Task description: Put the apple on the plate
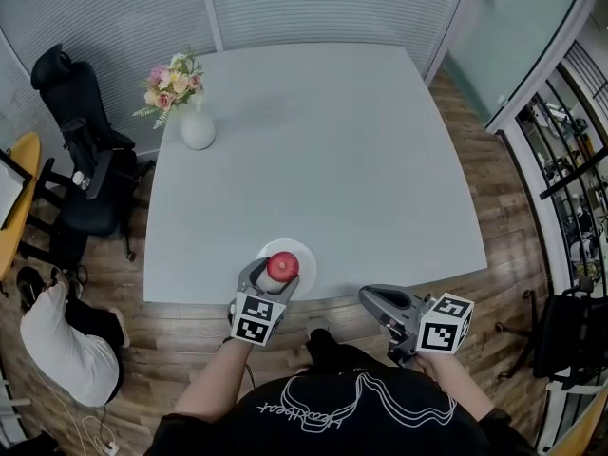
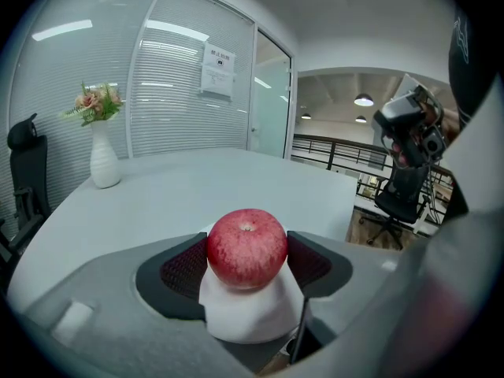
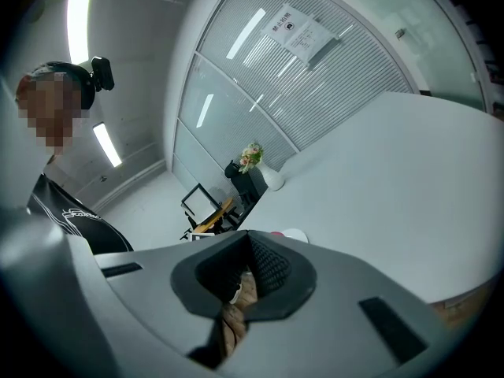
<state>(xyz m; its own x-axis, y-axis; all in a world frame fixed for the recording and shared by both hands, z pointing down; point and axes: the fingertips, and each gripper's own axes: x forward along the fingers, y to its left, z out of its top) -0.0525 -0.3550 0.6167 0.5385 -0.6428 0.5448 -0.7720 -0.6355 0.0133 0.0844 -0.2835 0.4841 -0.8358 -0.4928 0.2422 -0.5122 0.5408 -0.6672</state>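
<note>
- The left gripper [image 2: 246, 262] reaches forward from a bare forearm [image 1: 217, 380] to just past the near edge of the table [image 1: 323, 141]. Its jaws are spread about an apple's width and press on the apple [image 2: 246, 248] from both sides.
- The apple sits between the pads [image 2: 186, 268], directly over the white plate [image 2: 253, 321]. The plate lies under the jaw tips at the table's near edge. Whether the apple touches the plate cannot be told.
- The apple is nearly round with no clear long side. Its stem dimple faces up, so its stem-to-base axis stands upright between the jaws.
- Far ahead of the left gripper and off to its left stands a white vase [image 1: 197, 127] holding flowers.
- The right gripper [image 3: 248, 270] is held to the right of the left one, short of the table edge and over the wood floor [image 1: 518, 255]. Its jaws point left, towards the plate, and its marker cube [image 1: 445, 323] is at the rear. The pads meet at the tips with nothing between them.
</note>
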